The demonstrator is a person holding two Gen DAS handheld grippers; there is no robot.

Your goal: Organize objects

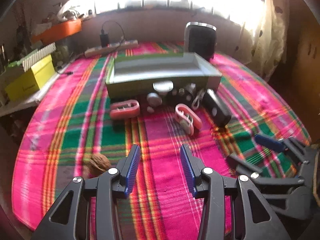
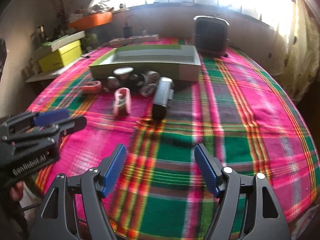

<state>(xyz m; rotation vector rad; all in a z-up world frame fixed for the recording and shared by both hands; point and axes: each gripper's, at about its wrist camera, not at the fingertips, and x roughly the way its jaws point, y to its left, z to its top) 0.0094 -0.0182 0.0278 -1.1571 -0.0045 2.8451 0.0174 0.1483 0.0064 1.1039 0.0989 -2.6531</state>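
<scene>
Left wrist view: left gripper [image 1: 160, 158] hovers over the plaid blanket [image 1: 66, 124], fingers spread, nothing between them. Ahead, mid-bed, an open tray [image 1: 160, 74] with low walls. Just in front of its near wall lies a cluster of small things: a round lid [image 1: 163, 86], a grey knob [image 1: 154, 99], two pink clips [image 1: 125, 109] [image 1: 188, 119], a black case [image 1: 216, 108] lying slantwise at the right end. Details of the dark items between lid and case are blurred; cannot tell what they are. Right gripper [image 1: 258, 150] shows at the right edge, low over the blanket, well apart from the cluster. A brown ball [image 1: 98, 165] sits just left of the left finger. Power strip [image 1: 112, 48] and a dark heater [image 1: 201, 40] stand behind the tray; a yellow box [image 1: 30, 80] on a side shelf.

Right wrist view: right gripper [image 2: 160, 158] spread wide, empty, above the blanket. Left gripper [image 2: 60, 118] enters from the left, a hand [image 2: 17, 190] below it. Tray [image 2: 148, 62] and cluster lie ahead, the case [image 2: 162, 100] nearest.
</scene>
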